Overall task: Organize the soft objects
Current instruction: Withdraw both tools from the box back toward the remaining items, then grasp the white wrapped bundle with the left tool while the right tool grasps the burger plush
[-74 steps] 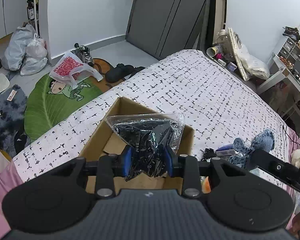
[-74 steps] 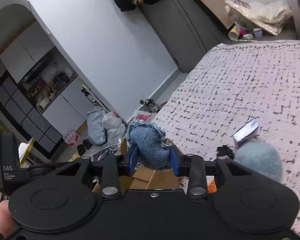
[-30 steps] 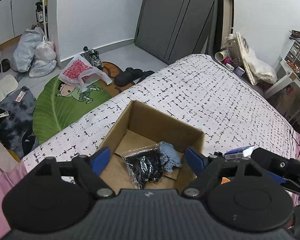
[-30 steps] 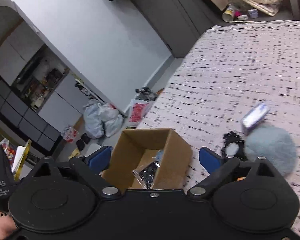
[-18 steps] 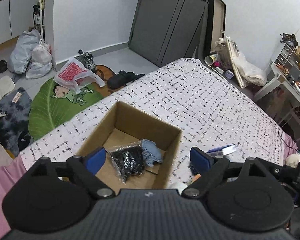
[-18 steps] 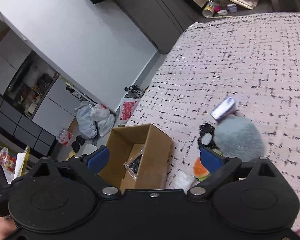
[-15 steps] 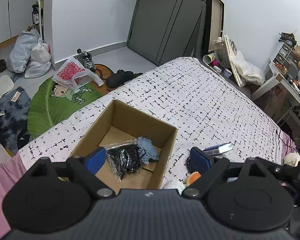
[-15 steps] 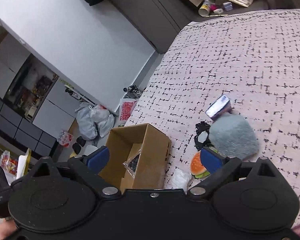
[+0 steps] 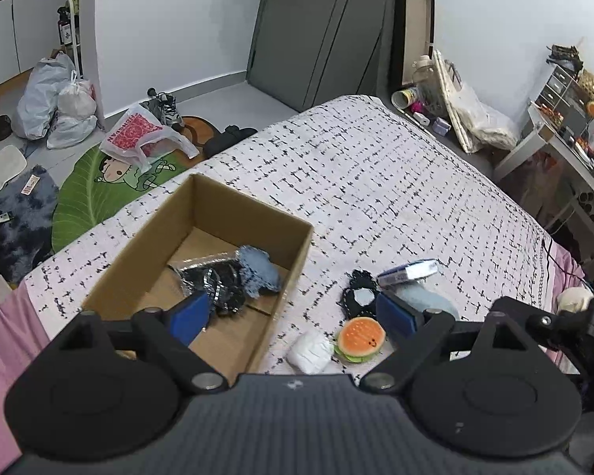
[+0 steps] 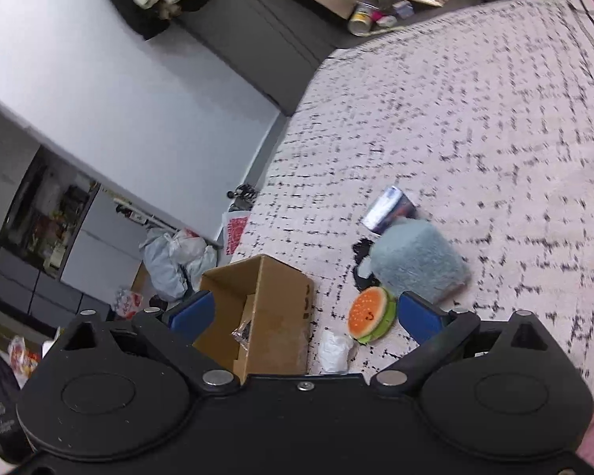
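A cardboard box [image 9: 297,233] stands on the patterned bed and holds a black item in a clear bag [image 9: 212,279] and a blue denim piece [image 9: 259,271]. The box also shows in the right wrist view [image 10: 285,289]. Right of it lie a hamburger plush [image 9: 360,339], a white soft lump [image 9: 311,352], a grey-blue fluffy plush [image 10: 415,265], a black and white item [image 9: 358,297] and a small blue packet [image 9: 408,272]. My left gripper [image 9: 293,316] is open and empty above the box's right edge. My right gripper [image 10: 305,314] is open and empty above the hamburger plush [image 10: 370,314] and white lump [image 10: 332,350].
The bed [image 9: 396,186] stretches away behind the box. On the floor to the left lie a green leaf rug [image 9: 87,194], plastic bags [image 9: 55,103] and shoes [image 9: 229,140]. A cluttered desk [image 9: 566,134] stands at the right.
Both grippers let go of the bagged item and the denim piece, which now lie in the box. Both grippers have opened and moved right towards the loose soft items.
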{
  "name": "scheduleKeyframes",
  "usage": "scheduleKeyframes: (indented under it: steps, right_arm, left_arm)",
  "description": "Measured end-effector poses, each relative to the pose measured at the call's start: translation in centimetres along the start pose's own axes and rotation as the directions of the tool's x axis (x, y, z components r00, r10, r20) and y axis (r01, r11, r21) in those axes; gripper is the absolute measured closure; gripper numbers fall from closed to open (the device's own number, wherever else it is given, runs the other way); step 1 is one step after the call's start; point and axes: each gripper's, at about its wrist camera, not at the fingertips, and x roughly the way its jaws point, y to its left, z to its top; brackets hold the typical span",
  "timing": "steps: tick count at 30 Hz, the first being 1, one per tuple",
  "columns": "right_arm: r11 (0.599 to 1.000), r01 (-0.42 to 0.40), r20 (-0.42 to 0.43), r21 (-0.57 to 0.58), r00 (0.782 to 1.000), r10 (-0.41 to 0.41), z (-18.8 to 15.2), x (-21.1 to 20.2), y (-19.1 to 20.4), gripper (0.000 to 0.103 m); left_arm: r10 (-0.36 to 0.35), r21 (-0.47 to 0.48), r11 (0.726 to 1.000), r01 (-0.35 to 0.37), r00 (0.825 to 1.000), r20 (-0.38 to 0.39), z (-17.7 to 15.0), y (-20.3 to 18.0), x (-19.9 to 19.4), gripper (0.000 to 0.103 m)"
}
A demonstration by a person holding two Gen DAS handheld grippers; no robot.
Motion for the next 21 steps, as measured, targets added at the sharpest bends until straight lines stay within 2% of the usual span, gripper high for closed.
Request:
scheduleKeyframes:
  steps: [4, 7, 9, 11, 13, 15, 17, 21]
  right_arm:
    - [0.997, 0.002, -0.006, 0.074, 1.0, -0.001, -0.1, 0.1, -1.3, 0.005]
    - [0.992, 0.002, -0.01, 0.126, 1.0, -0.001, -0.2, 0.3, -2.3, 0.013]
    - [0.987, 0.012, -0.017, 0.158, 1.0, -0.009, -0.3, 0.7, -3.0, 0.022]
    - [0.982, 0.022, -0.028, 0.188, 0.999, -0.017, -0.4, 1.1, -3.7, 0.026]
    - [0.975, 0.029, -0.04, 0.221, 0.999, -0.02, -0.6, 1.6, -4.4, 0.03]
    - [0.967, 0.028, -0.048, 0.253, 0.999, -0.016, -0.8, 2.1, -5.1, 0.038]
    - [0.961, 0.023, -0.053, 0.275, 0.999, -0.009, -1.1, 2.5, -5.6, 0.041]
    - [0.957, 0.026, -0.072, 0.289, 0.997, -0.005, -1.5, 3.6, -5.9, 0.047]
  left_arm:
    - [0.024, -0.007, 1.0, -0.025, 1.0, -0.014, -0.8, -1.2, 0.6, 0.013]
    - [0.019, -0.032, 0.999, -0.02, 0.999, -0.032, -1.3, -1.7, 1.2, 0.016]
    - [0.014, -0.057, 0.998, -0.016, 0.999, -0.04, -1.6, -2.1, 1.6, 0.016]
    - [0.019, -0.062, 0.998, -0.022, 0.999, -0.045, -1.9, -2.6, 2.0, 0.019]
    - [0.024, -0.063, 0.998, -0.027, 0.998, -0.058, -2.2, -3.1, 2.7, 0.027]
    - [0.023, -0.07, 0.997, -0.028, 0.997, -0.076, -2.6, -3.5, 3.4, 0.033]
    - [0.03, -0.084, 0.996, -0.038, 0.996, -0.089, -3.0, -3.7, 4.1, 0.038]
    - [0.06, -0.087, 0.994, -0.07, 0.992, -0.114, -3.8, -4.2, 5.6, 0.042]
